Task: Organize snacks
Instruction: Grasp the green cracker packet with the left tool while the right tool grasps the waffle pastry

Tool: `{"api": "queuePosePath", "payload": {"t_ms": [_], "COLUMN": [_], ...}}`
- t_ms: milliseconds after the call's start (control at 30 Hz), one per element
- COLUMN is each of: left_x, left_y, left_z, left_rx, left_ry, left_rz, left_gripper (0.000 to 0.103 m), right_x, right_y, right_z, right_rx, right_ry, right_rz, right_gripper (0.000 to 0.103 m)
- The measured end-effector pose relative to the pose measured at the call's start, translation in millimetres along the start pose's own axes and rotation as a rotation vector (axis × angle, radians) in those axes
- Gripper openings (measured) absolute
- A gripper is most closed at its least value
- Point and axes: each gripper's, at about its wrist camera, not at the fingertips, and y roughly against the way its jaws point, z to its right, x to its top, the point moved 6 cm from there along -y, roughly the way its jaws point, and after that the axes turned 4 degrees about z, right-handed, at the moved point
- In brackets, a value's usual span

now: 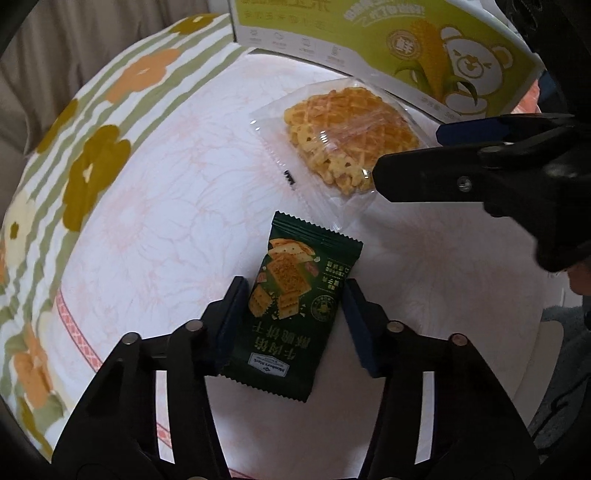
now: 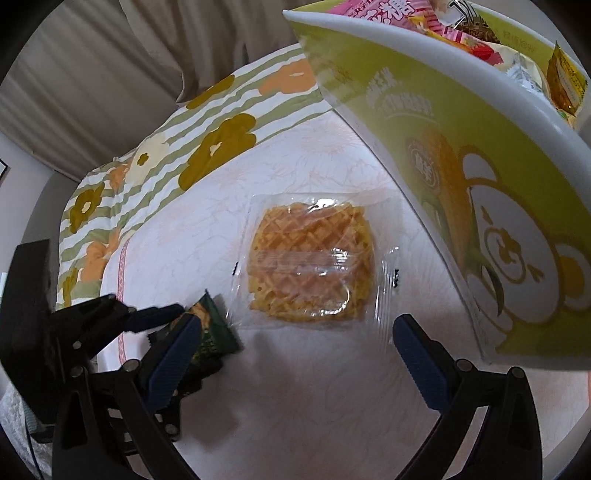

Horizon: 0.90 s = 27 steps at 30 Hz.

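A dark green biscuit packet [image 1: 295, 306] lies on the white cloth, between the fingers of my left gripper [image 1: 291, 310], which is open around it with small gaps on both sides. A clear-wrapped waffle snack [image 1: 343, 144] lies beyond it. My right gripper [image 2: 295, 332] is open just in front of the waffle snack [image 2: 310, 262], its fingers wider than the pack. It enters the left wrist view from the right [image 1: 406, 155]. The left gripper and the green packet [image 2: 212, 332] show at the lower left of the right wrist view.
A green and white corn-print box [image 2: 461, 166] holding several snack packets [image 2: 480, 33] stands right behind the waffle; it also shows in the left wrist view [image 1: 388, 44]. A flower-patterned cloth [image 1: 85, 166] borders the white cloth on the left, with curtains [image 2: 110, 74] behind.
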Motion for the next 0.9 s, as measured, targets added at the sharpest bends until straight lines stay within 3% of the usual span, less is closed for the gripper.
{"api": "queuePosePath", "payload": {"t_ms": [433, 600, 733, 900], "left_x": [-12.9, -12.9, -10.7, -9.3], "left_y": [12.5, 17.6, 21.7, 24.5], "left_z": [-47.7, -55.2, -59.2, -67.7], "left_rx": [0.016, 0.02, 0.022, 0.024], "left_ry": [0.257, 0.307, 0.334, 0.369], "left_rz": [0.019, 0.034, 0.049, 0.058], "left_gripper": [0.045, 0.045, 0.045, 0.045], "right_x": [13.0, 20.8, 20.0, 20.6], "right_y": [-27.6, -39.4, -51.0, -54.0], "right_z": [-4.2, -11.4, -22.1, -23.5], "right_rx": [-0.107, -0.155, -0.209, -0.188], "right_ry": [0.005, 0.092, 0.23, 0.284], "right_rz": [0.055, 0.054, 0.033, 0.071], "right_gripper": [0.103, 0.103, 0.103, 0.103]}}
